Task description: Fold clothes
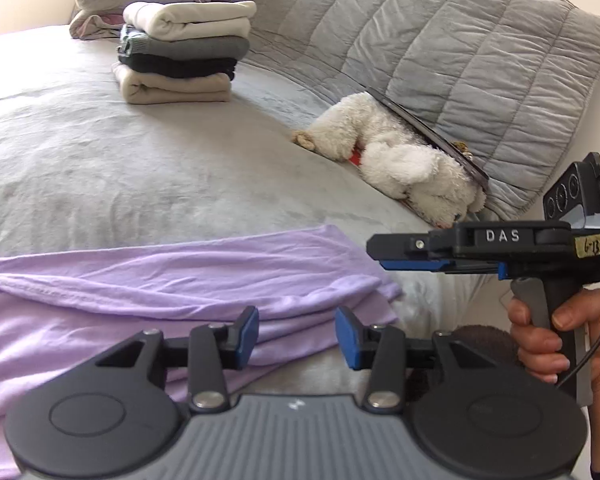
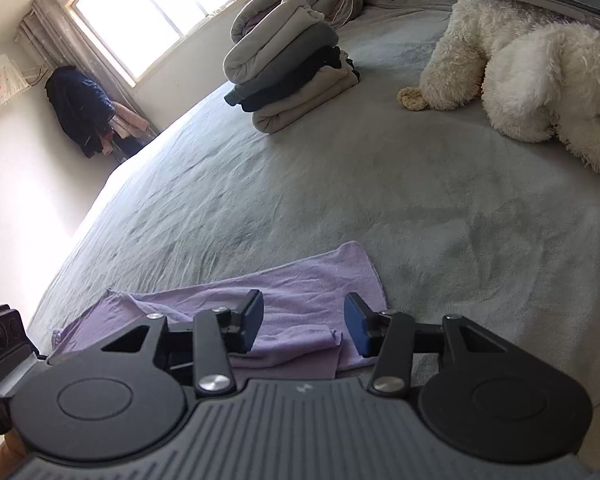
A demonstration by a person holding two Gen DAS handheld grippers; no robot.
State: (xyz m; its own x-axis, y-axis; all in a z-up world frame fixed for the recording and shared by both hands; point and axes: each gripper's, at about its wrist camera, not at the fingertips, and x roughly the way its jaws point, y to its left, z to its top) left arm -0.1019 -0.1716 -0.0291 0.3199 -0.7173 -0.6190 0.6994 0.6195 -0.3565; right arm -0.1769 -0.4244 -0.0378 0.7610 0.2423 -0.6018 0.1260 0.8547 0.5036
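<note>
Lilac garment [image 1: 148, 300], partly folded, near edge of grey bed [image 1: 140, 168]; left gripper [image 1: 297, 336] and right gripper [image 2: 304, 324] above it, jaws apart, empty; folded clothes stack [image 1: 180, 56] far left

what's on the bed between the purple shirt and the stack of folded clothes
Nothing: only bare grey bedspread lies between the purple shirt and the stack. The right wrist view shows it best; the white plush toy sits off to the side.
</note>
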